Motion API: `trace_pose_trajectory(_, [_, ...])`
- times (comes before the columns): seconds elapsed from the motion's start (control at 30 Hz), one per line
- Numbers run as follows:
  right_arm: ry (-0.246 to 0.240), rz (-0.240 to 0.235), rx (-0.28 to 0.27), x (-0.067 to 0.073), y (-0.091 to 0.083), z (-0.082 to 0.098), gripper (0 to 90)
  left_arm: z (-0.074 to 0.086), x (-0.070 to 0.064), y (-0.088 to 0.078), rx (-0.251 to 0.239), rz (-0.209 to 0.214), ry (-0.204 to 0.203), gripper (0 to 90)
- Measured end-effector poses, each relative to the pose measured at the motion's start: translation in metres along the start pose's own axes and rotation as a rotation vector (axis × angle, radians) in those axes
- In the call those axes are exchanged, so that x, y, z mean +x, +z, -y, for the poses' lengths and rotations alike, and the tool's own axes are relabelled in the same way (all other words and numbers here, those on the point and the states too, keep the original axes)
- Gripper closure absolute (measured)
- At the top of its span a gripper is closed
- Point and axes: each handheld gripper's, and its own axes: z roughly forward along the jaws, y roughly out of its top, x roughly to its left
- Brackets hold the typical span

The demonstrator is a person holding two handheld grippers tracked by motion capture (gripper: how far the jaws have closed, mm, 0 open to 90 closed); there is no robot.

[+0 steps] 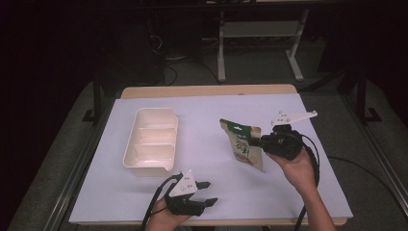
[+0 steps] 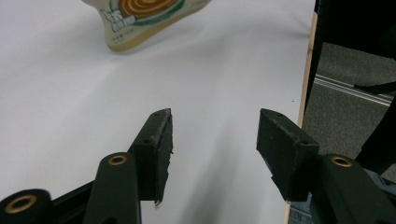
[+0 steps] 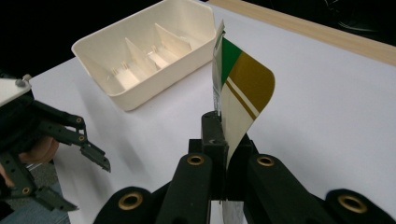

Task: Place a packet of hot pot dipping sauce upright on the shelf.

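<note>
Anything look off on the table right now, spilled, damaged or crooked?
Nothing spilled. The pouch hangs tilted, pinched by the right gripper. The left gripper is open; its pads look frayed. The tray sits empty.

Pouch point(image 2: 140, 18) top: cut off by the upper edge in the left gripper view.
Pouch print: too small to read from the high view.
Pouch lower edge: hidden between the right gripper point(image 3: 227, 140) jaws.
Person's forearms point(image 1: 315, 202): cut off at the bottom edge.
</note>
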Motion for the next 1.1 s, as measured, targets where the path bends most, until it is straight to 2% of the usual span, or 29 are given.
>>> trace_pose_trajectory(0.33, [0.009, -0.021, -0.028, 0.001, 0.004, -0.016, 89.5, 0.004, 0.001, -0.002, -0.002, 0.009, -0.004, 38.3])
trace_pose_trajectory(1.1, [-0.065, -0.059, -0.062, 0.016, 0.028, -0.062, 89.4, 0.01, 0.004, -0.006, -0.021, 0.01, 0.001, 35.1])
